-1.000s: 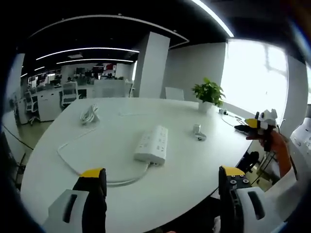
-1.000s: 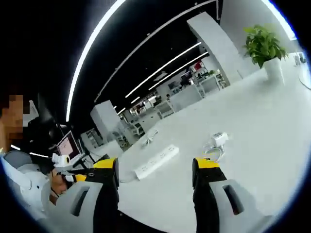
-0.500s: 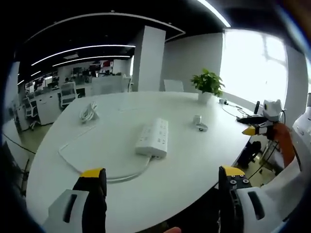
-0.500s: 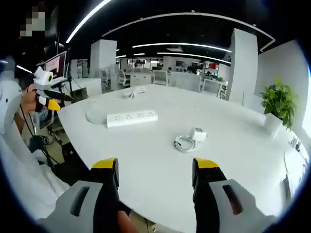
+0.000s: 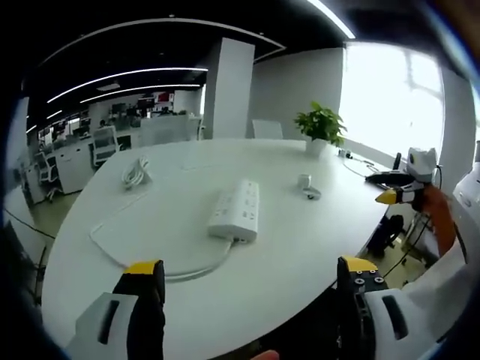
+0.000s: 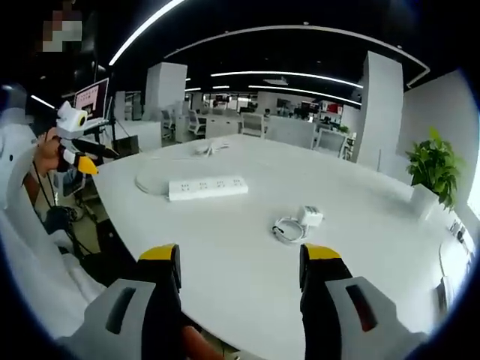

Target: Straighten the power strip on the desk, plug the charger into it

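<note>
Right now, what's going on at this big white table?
A person holds a gripper in each hand, both open and held back at the table's near edge, touching nothing. On the table lie a white power strip with its cord looping away, and the charger with its coiled cable beside it, not plugged in. A potted plant stands at the far side.

White desk: power strip, charger, perhaps cables.

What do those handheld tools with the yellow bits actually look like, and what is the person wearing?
Each tool, the left tool and the right tool, has two black jaws capped with yellow tips, rising from pale grey moulded housings with dark slots. Seen from across, the left tool carries a white box on top. The person wears a white sleeve.
</note>
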